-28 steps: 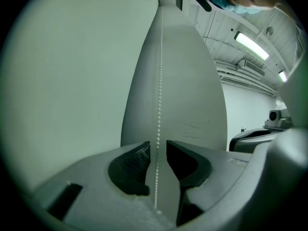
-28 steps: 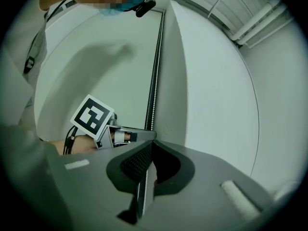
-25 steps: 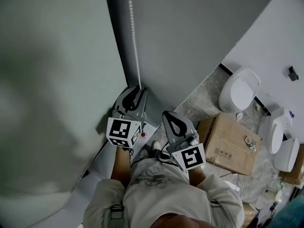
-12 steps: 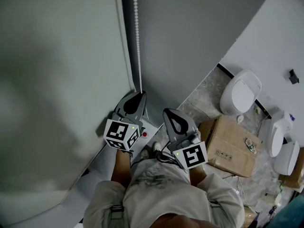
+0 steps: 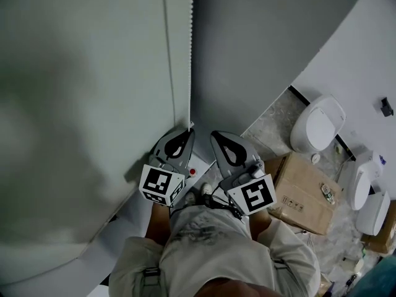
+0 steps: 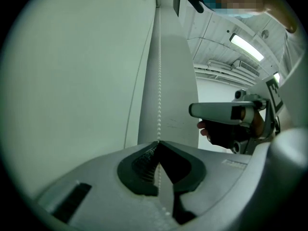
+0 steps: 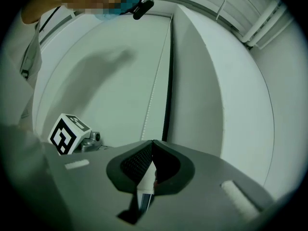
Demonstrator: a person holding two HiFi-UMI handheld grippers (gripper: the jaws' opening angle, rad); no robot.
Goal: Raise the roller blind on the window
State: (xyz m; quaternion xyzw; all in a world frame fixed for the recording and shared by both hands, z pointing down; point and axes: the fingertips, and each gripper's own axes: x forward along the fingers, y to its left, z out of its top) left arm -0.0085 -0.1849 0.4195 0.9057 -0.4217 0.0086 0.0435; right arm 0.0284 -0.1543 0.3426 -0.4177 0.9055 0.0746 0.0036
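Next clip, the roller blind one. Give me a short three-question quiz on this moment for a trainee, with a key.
1. True or false: the left gripper has its jaws closed on the bead chain.
2. What is between the jaws of the right gripper? A) the bead chain B) nothing, they are together and empty C) a cloth
3. In the head view, what lies on the floor just to the right of the right gripper?

Key: 1 true; 2 B; 3 the cardboard box.
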